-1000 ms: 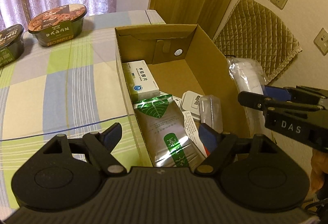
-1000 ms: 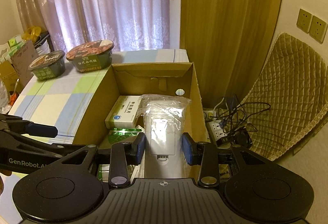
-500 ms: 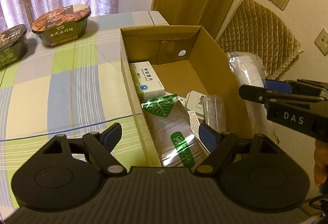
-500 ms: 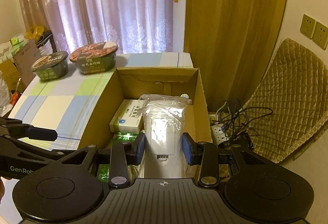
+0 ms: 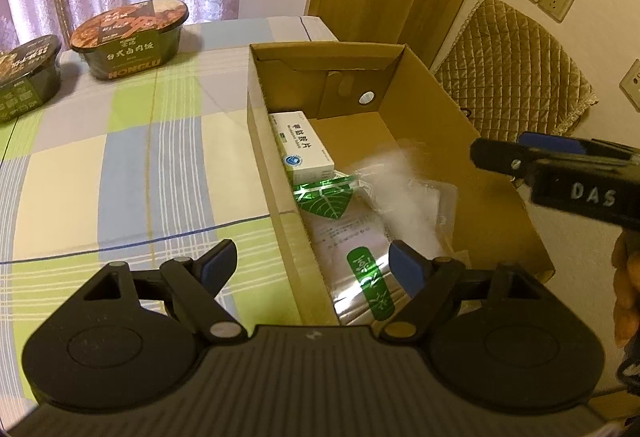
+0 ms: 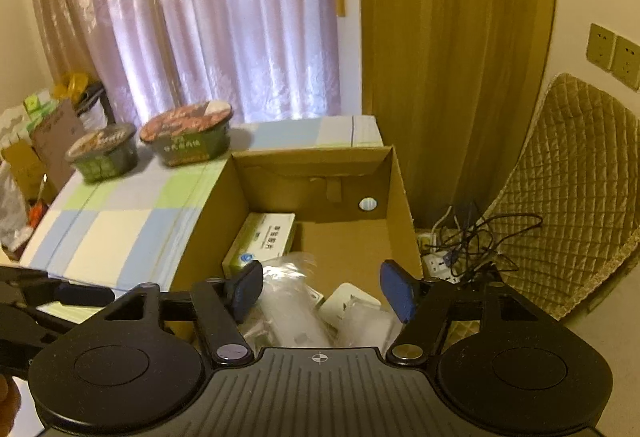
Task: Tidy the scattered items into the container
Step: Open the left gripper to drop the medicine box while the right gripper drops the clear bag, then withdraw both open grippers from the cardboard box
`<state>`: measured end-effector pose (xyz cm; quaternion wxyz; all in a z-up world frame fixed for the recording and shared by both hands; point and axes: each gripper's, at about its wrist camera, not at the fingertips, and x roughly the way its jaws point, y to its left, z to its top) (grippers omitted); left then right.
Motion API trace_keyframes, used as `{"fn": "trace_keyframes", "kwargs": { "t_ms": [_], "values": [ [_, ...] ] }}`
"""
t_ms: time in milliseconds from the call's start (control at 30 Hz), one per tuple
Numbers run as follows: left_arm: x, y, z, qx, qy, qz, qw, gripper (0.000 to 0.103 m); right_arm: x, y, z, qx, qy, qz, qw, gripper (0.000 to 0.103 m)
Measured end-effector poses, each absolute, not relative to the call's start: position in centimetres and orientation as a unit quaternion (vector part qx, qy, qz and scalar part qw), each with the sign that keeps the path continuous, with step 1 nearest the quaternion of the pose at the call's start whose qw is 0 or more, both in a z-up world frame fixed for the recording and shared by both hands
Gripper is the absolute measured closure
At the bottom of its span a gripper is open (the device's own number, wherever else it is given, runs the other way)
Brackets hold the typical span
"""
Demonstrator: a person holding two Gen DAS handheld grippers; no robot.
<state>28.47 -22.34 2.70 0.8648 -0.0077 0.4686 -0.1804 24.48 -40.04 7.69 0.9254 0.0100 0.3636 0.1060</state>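
Note:
An open cardboard box [image 5: 496,193] stands at the right edge of the checked table. Inside lie a white medicine box [image 5: 302,147], a green-leaf foil pouch [image 5: 352,237] and a clear bag with a white item [image 5: 404,193], which looks blurred. My left gripper [image 5: 312,265] is open over the box's near left wall, holding nothing. In the right wrist view my right gripper [image 6: 322,289] is open above the clear bag [image 6: 288,301] and a white charger [image 6: 348,303]. The right gripper [image 5: 504,151] hovers over the box's right wall.
Two instant-food bowls [image 5: 130,33] [image 5: 26,77] sit on the far left of the table [image 5: 120,157]. A quilted chair [image 6: 568,197] stands right of the box. A power strip with tangled cables [image 6: 460,253] lies on the floor. Curtains hang behind.
My right gripper has opened and let go of the clear bag, which has dropped into the box. The left gripper stays open in about the same place.

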Motion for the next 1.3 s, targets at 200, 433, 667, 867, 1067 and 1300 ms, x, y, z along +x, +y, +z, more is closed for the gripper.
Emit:
{"fn": "trace_keyframes", "kwargs": {
  "t_ms": [200,433,667,867,1067,1300],
  "values": [
    [26.4,-21.5,2.7,-0.012,0.457,-0.17,0.873,0.014,22.2,-41.2,7.2,0.036,0.377,0.094,0.921,0.033],
    [22.5,-20.1,4.1,-0.032,0.431,-0.154,0.888,0.001,17.1,-42.1,7.1,0.069,0.387,0.076,0.916,0.019],
    [19.0,-19.1,6.1,-0.039,0.441,-0.15,0.884,0.001,11.7,-41.5,8.8,0.083,0.377,0.073,0.919,0.006],
    [15.7,-18.3,8.2,-0.049,0.43,-0.143,0.89,0.001,8.2,-40.3,9.8,0.068,0.384,0.06,0.919,0.005],
    [12.9,-17.4,10.2,-0.048,0.418,-0.137,0.897,0.001,4.9,-39.3,10.8,0.062,0.38,0.048,0.922,0.0],
    [10.4,-16.8,11.3,-0.064,0.404,-0.141,0.901,0.001,2.6,-39.1,11.4,0.057,0.377,0.039,0.924,0.0]
  ]
}}
